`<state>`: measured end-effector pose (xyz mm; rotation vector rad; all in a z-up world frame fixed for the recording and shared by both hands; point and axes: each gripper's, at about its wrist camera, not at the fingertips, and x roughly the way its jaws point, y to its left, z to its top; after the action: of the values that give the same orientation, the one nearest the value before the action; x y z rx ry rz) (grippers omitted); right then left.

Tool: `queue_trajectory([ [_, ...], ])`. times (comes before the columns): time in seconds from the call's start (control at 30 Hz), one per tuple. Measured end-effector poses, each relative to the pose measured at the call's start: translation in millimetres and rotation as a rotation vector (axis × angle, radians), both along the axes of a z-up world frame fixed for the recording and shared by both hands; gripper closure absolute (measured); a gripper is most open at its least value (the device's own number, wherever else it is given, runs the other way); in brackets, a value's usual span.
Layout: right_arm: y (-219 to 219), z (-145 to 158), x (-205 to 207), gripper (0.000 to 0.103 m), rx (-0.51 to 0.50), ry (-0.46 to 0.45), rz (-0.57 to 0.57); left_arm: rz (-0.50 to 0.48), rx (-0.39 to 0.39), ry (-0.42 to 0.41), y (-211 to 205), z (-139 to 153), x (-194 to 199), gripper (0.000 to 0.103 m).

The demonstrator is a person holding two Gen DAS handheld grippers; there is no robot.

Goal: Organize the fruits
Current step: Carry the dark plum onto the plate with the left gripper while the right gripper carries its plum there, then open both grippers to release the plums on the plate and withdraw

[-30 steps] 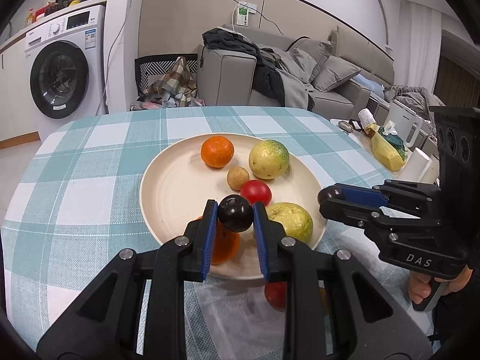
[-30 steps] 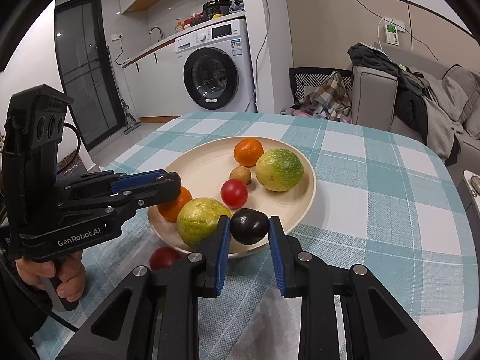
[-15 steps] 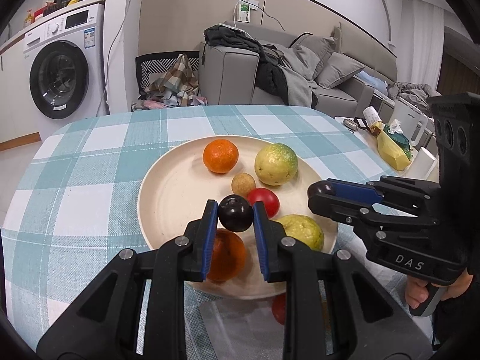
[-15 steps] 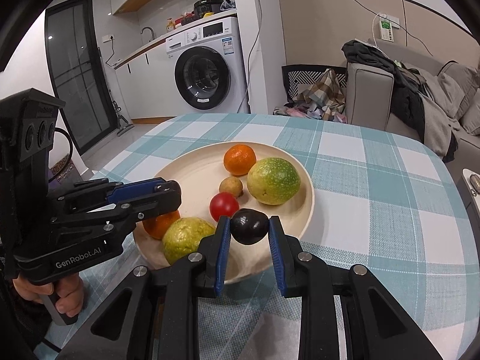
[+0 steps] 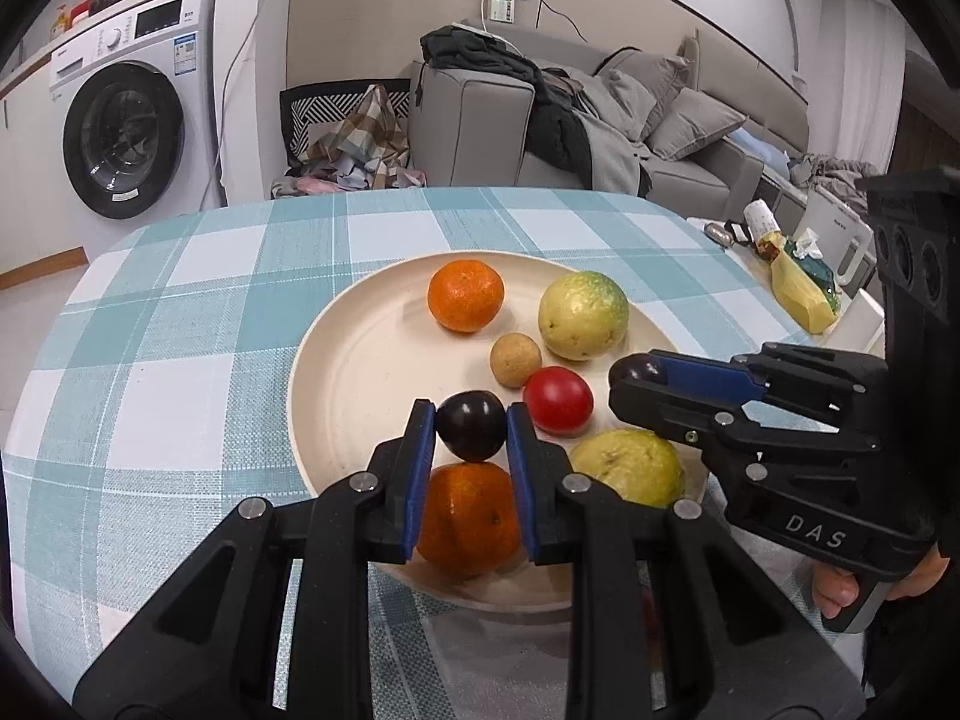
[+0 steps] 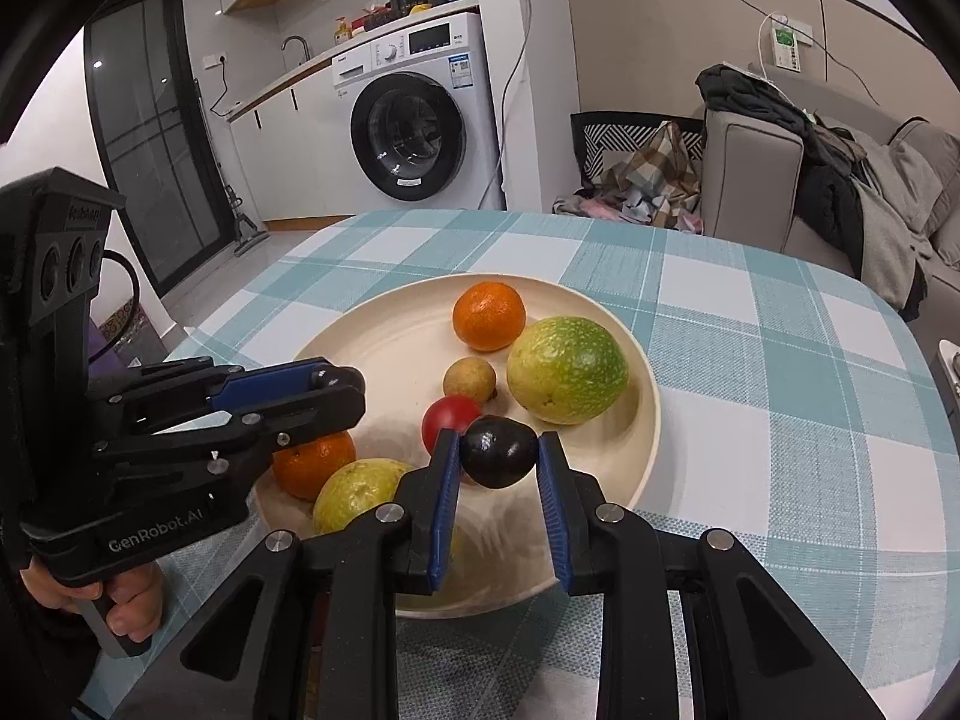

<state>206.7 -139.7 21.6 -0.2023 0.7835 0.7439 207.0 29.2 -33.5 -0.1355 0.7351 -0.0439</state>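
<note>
Jaws of the left gripper [image 5: 471,427] are clamped on a dark plum [image 5: 470,425]; jaws of the right gripper [image 6: 498,453] pinch a second dark plum [image 6: 498,452]. Both hang over the cream plate [image 5: 360,360] at frame centre, which holds 2 oranges, 2 green-yellow fruits and a tomato [image 5: 558,400]. The surface wears a teal checked cloth [image 5: 180,330]. A washing machine [image 5: 129,120] stands upper left, a grey sofa [image 5: 600,120] upper right.

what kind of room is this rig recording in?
Likely a small home, with living and laundry areas in one open room: a washing machine under a counter, a grey sofa piled with clothes, and a checked tablecloth on the table.
</note>
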Motion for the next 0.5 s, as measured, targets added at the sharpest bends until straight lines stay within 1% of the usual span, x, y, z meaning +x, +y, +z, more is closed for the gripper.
queue_trajectory([
  [0.1,-1,-1,3,0.077,0.001,0.010,-0.010,0.000,0.016,0.018,-3,-3,4,0.082],
  [0.3,-6,-4,9,0.077,-0.011,0.029,-0.041,0.003,0.014,0.030,-3,-5,7,0.082],
  [0.4,-7,-8,12,0.077,-0.026,0.048,-0.053,-0.004,0.046,0.036,-8,-5,10,0.082],
  [0.5,-3,-8,9,0.076,-0.055,0.029,-0.048,-0.017,0.079,0.041,-12,-6,14,0.082],
])
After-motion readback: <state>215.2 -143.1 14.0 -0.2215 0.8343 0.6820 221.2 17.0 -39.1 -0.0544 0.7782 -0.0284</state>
